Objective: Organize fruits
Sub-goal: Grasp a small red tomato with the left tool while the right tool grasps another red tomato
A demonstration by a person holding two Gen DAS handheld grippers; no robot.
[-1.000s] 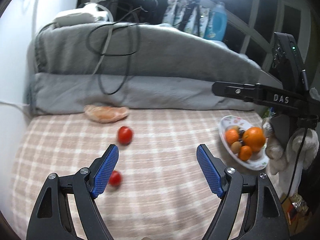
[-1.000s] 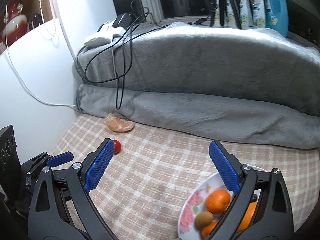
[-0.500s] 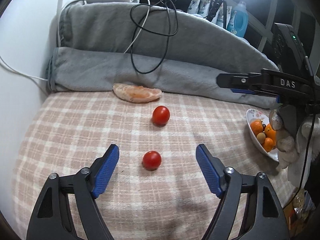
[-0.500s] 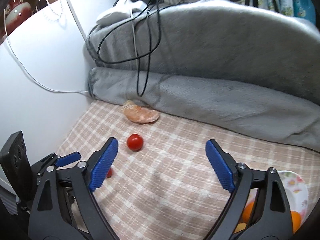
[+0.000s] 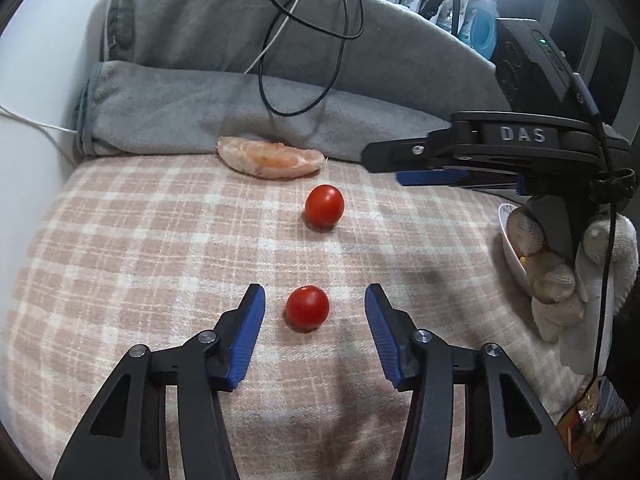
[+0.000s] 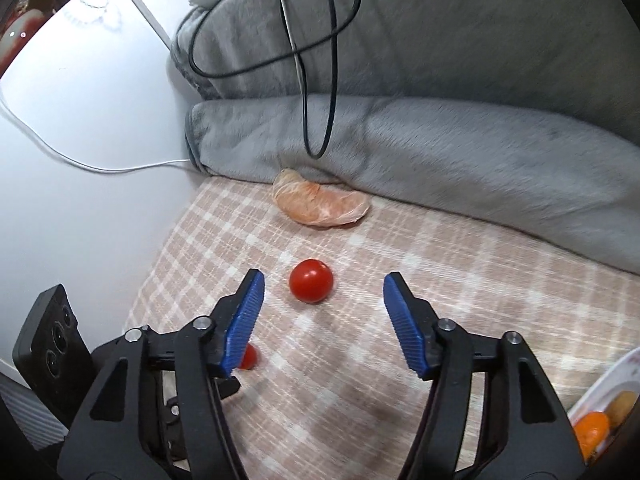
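Two small red tomatoes lie on the pink checked blanket (image 5: 120, 248). My left gripper (image 5: 314, 292) is open, its blue pads on either side of the near tomato (image 5: 307, 307). The far tomato (image 5: 324, 205) lies beyond it. My right gripper (image 6: 322, 280) is open and hovers just short of the far tomato (image 6: 311, 280). The near tomato (image 6: 248, 358) peeks out behind the right gripper's left finger. A peeled citrus piece (image 5: 270, 157) lies against the grey blanket, also in the right wrist view (image 6: 320, 203). The white plate (image 6: 600, 392) holds orange fruits.
A folded grey blanket (image 5: 240, 92) with cables (image 5: 304, 40) walls off the back. A white wall (image 6: 80, 160) stands at the left. The right gripper's body (image 5: 500, 148) and a gloved hand (image 5: 560, 272) cross the right side, hiding most of the plate (image 5: 510, 240).
Both grippers have moved forward and down toward the tomatoes. The left gripper now brackets the near tomato. The right gripper swung left, leaving the plate at its lower right edge.
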